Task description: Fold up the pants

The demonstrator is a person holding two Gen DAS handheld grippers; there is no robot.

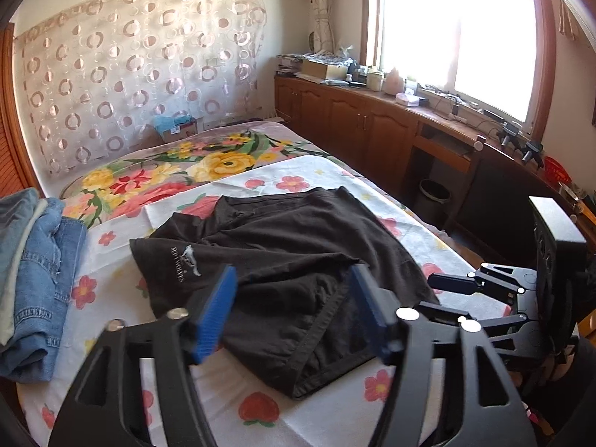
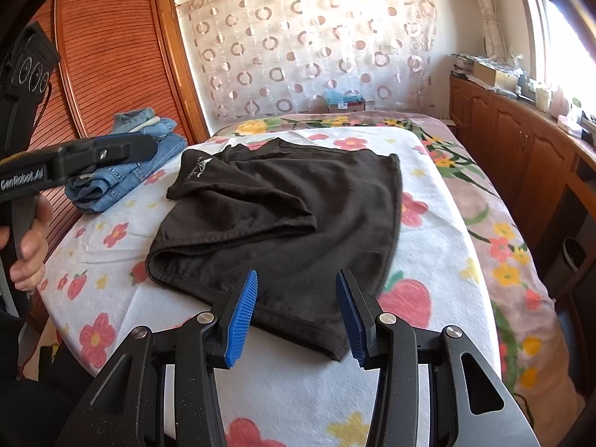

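Both grippers, left point(image 1: 294, 309) and right point(image 2: 296, 313), tilted downward, jaws apart and empty, over the black folded cotton pants point(image 2: 283, 216); bare floral sheet point(image 2: 439, 246) lay around.

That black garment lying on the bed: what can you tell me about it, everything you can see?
The black pants look like soft, matte cotton shorts, partly folded: one leg is turned over the rest, leaving a rounded fold and some wrinkles. A small pale logo with lettering sits near one corner, and the hems are stitched. They lie flat on the flowered sheet, apart from the denim pile. Neither gripper's pads press on them.
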